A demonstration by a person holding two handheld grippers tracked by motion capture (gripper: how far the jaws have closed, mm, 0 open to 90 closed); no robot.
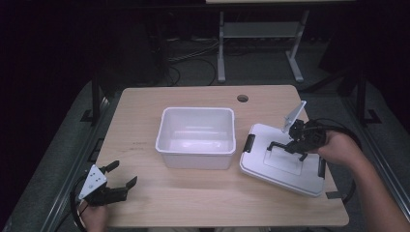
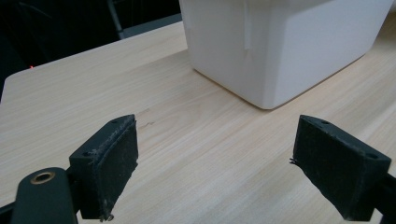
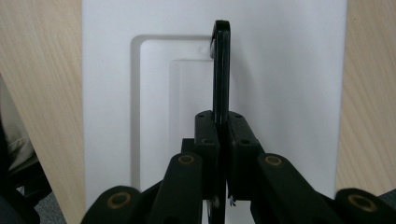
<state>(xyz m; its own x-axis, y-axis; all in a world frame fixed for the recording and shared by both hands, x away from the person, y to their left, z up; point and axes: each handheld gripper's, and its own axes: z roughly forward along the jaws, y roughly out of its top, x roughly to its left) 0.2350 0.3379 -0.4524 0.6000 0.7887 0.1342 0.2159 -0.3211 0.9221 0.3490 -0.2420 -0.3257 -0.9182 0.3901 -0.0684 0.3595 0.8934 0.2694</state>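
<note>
A white plastic tub point(image 1: 197, 137) sits in the middle of the wooden bench point(image 1: 145, 121). It is open on top. Its white lid point(image 1: 270, 166) lies flat on the bench just beside it, toward the right edge. The lid has a black clip point(image 1: 249, 143) on the side near the tub and another black clip point(image 1: 321, 167) on the side near the right edge of the bench. A black handle point(image 3: 221, 70) stands up from the middle of the lid.

The right claw point(image 1: 294, 145) is over the lid, and a hand point(image 1: 338, 145) holds it. Its two jaws are squeezed together on the black handle. In the right gripper view, the handle is a thin black bar that runs up from between the two pads point(image 3: 208, 135), with the white lid behind it and the bench wood on both sides.

The left claw point(image 1: 118, 176) is near the front left corner of the bench, well apart from the tub. Its jaws are wide apart and hold nothing. In the left gripper view, the two black pads point(image 2: 112, 163) stand far from each other over bare wood, and a corner of the white tub is ahead of them.

A round hole point(image 1: 242, 98) is in the bench near its far edge, behind the tub.
</note>
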